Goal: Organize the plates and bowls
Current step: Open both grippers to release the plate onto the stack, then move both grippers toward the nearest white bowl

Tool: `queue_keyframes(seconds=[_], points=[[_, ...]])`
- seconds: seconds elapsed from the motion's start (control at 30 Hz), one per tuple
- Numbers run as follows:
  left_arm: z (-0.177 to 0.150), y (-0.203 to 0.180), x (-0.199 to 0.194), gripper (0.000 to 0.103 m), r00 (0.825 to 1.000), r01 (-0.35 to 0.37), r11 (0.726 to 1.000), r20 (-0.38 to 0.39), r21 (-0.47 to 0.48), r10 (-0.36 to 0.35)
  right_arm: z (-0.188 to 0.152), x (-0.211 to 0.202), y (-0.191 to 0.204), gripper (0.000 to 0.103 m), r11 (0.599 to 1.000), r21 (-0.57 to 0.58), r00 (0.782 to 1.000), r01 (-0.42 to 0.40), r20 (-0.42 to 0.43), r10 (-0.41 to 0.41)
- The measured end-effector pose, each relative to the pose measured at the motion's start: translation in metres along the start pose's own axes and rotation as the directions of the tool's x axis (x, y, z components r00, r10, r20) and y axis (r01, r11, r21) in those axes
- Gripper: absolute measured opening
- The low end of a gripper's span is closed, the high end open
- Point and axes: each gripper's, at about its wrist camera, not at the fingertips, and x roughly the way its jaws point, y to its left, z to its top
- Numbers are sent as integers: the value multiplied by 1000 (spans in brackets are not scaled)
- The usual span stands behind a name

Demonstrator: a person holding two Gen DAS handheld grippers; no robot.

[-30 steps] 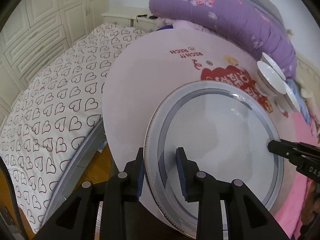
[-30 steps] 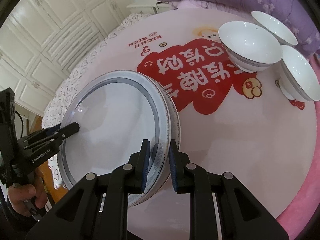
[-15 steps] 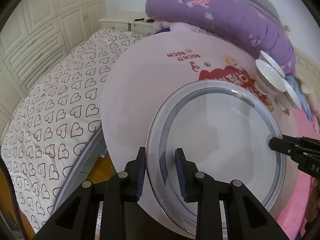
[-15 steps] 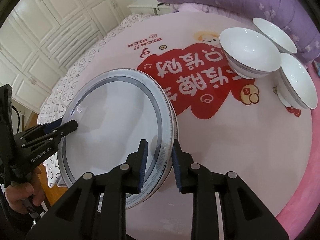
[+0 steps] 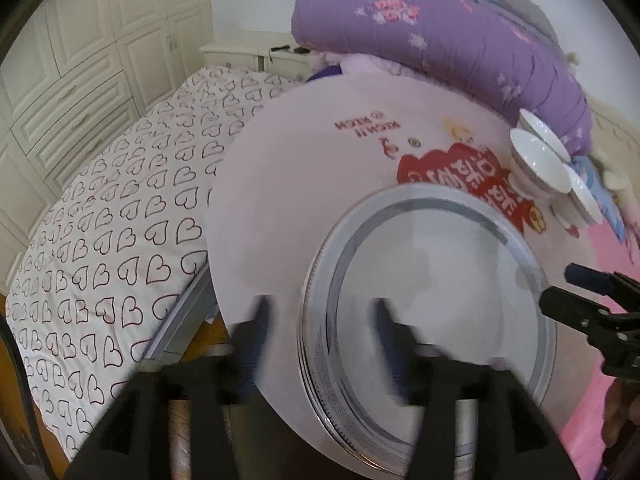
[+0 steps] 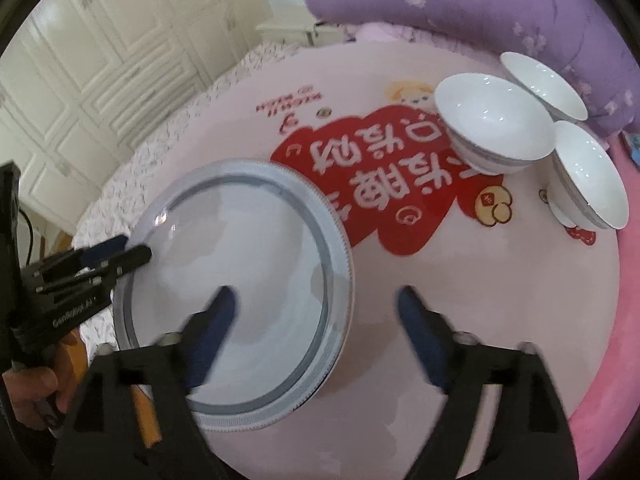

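Heart-print bedsheet [image 5: 120,248] only in left view.

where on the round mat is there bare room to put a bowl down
Free: the pink mat between the plate stack and the pink edge, below the red print. Crowded: far right, where three bowls cluster against the purple quilt.

Glossy glazed ceramic plates [image 6: 240,280] and bowls [image 6: 492,124] at two o'clock; smooth matt printed bench [image 6: 460,300] cover; quilted cloth duvet [image 5: 440,36]; matt black plastic hand-held gripper [image 6: 316,308].
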Motion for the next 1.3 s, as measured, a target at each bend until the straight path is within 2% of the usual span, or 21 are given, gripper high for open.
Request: queue_keyframes(seconds=[0.03,0.07,0.17,0.3,0.47,0.8,1.03,1.3], points=[[1,1,-3,84,1000,-3,1000,14,-4,3,1,-2,-3,103,1000,12,1000,-11,11,11],[2,0,-9,92,999,-7,1000,39,-6,7,2,-5,-7,103,999,31,999,-34,24,33],[5,-4,-19,101,997,-14,1000,76,3,14,4,-7,-17,103,995,77,998,-59,41,56],[10,-10,-29,102,996,14,1000,89,-4,-13,7,-17,-29,103,988,122,994,-92,76,83],[20,-21,-44,102,992,60,998,115,-4,-59,13,-35,-44,103,986,144,990,-89,120,71],[64,-53,-50,102,977,180,984,113,3,-179,34,-85,-105,103,971,234,974,-41,226,-14],[106,-85,-15,102,971,233,972,48,9,-234,55,-93,-149,103,956,293,971,-20,233,-51],[141,-132,41,102,963,268,963,-47,33,-267,86,-73,-173,103,957,289,982,-33,190,-24]])
